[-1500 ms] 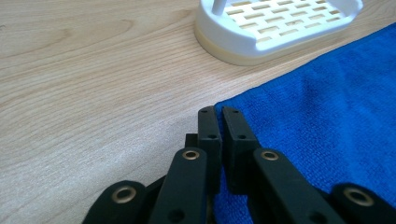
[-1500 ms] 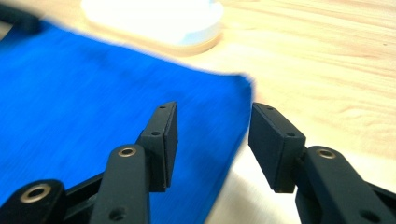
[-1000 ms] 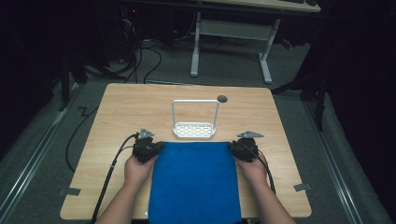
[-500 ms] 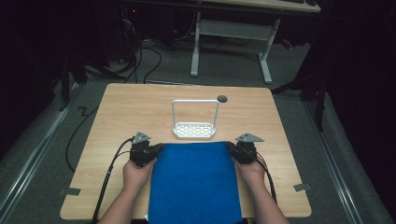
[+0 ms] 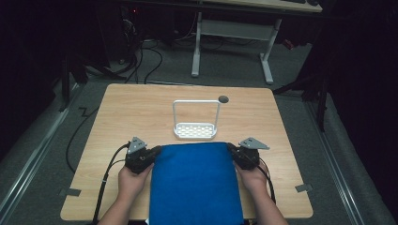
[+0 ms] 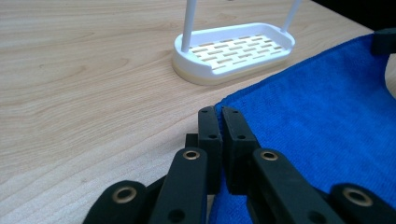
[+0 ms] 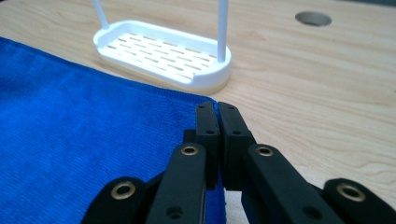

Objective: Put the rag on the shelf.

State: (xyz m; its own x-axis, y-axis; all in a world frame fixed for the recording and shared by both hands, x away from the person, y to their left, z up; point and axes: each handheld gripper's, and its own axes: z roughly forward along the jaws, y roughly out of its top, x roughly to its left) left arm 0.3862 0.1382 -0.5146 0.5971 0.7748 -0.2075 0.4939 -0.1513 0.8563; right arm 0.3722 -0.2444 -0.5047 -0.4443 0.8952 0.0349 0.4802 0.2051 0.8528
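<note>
I hold a blue cloth (image 5: pixel 195 180) by its two far corners, one in each gripper. My left gripper (image 5: pixel 152 152) sits at the cloth's far left corner, and in the left gripper view its jaws are pressed together on the hem there, with the blue edge (image 6: pixel 299 121) running out from between them. My right gripper (image 5: pixel 233 151) sits at the far right corner, and in the right gripper view its jaws are likewise closed, pinching the corner of the cloth (image 7: pixel 93 126) where the fabric ends in a point just ahead of them.

The cloth lies flat on the wooden surface (image 5: pixel 141 112), spread between my two hands at the near middle, and its near end hangs past the near edge of the surface. Its far hem runs straight from one gripper to the other.

Just beyond that hem stands a small white rack (image 5: pixel 195 130) with a slotted oval base and a thin wire hoop rising upright from it. The rack's base lies close to the cloth's far edge but apart from it; a strip of bare wood shows between them in both gripper views. Farther off, to the right of the rack's hoop, there is a round dark hole (image 5: pixel 223 99) in the surface. A black cable (image 5: pixel 105 178) trails from my left gripper toward the near edge.
</note>
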